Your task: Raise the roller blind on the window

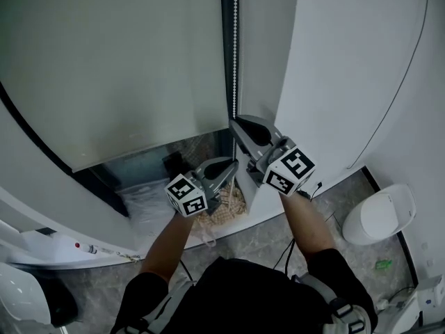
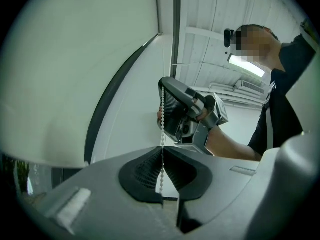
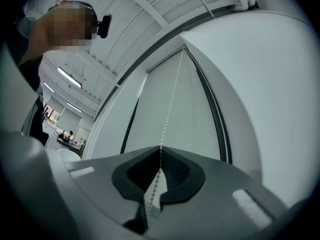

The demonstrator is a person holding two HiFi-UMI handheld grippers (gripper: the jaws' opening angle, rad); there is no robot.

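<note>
The pale roller blind [image 1: 111,68] covers most of the window, and its lower edge hangs above a dark gap. A white bead chain [image 1: 235,47] runs down along the dark frame at the blind's right side. My right gripper [image 1: 234,122] is shut on that chain, which runs up from its closed pads in the right gripper view [image 3: 160,149]. A short way below it, my left gripper [image 1: 233,164] is shut on the same chain [image 2: 163,119], with the beads passing between its pads [image 2: 162,151]. The right gripper [image 2: 163,82] shows just above in the left gripper view.
A white wall panel [image 1: 348,68] with a thin dark cable [image 1: 400,89] stands right of the window. Below the blind lie a plastic bag [image 1: 149,200] and pale wood bits [image 1: 226,211]. A white rounded bin [image 1: 379,218] sits on the floor at the right.
</note>
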